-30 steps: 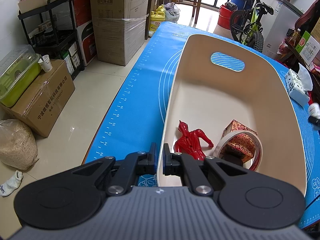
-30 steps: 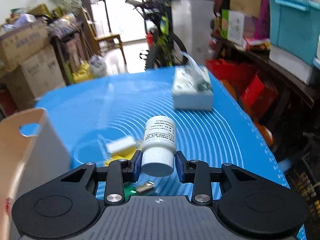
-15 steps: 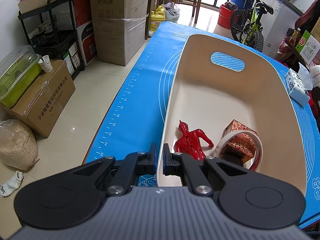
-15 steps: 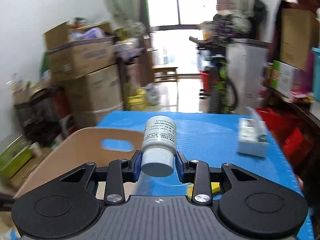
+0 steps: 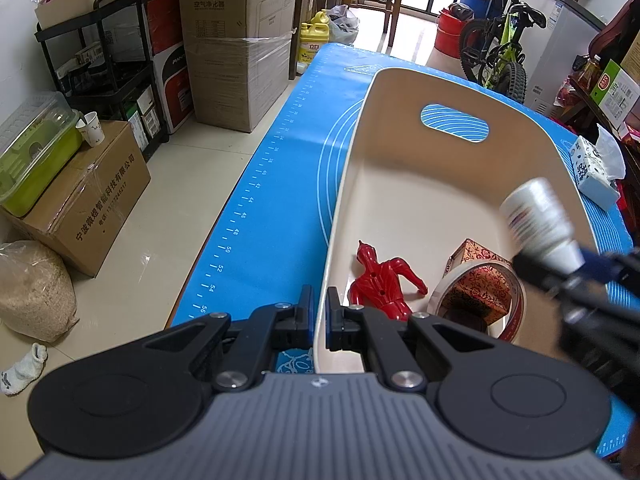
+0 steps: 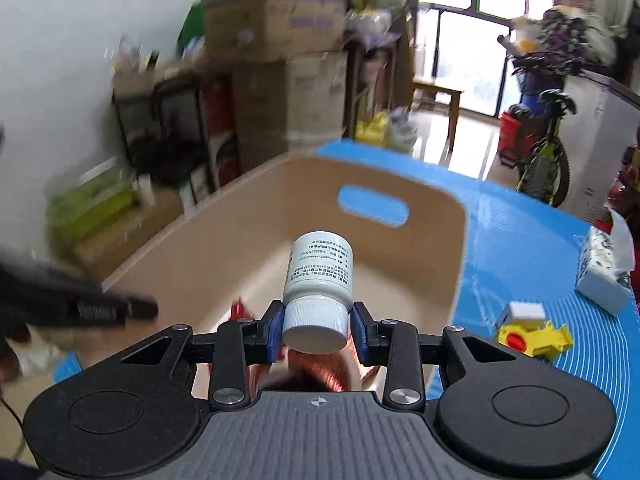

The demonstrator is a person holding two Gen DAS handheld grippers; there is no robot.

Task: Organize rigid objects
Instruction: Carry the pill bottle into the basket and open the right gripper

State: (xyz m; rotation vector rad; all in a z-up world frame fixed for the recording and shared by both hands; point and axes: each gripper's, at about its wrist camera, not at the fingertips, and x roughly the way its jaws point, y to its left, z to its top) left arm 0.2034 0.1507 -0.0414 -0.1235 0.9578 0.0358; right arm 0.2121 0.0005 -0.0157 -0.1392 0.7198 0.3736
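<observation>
Above the beige bin [image 5: 404, 184], the right gripper [image 6: 319, 326] pinches a white pill bottle [image 6: 320, 276] by its cap; released high, it could bounce out. The left gripper [image 5: 317, 312] clamps the bin's rim.

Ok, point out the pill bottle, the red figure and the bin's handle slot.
pill bottle [image 6: 320, 268], right wrist view, printed label.
red figure [image 5: 380, 280], left wrist view, torso.
handle slot [image 5: 454, 123], left wrist view, cutout middle.
</observation>
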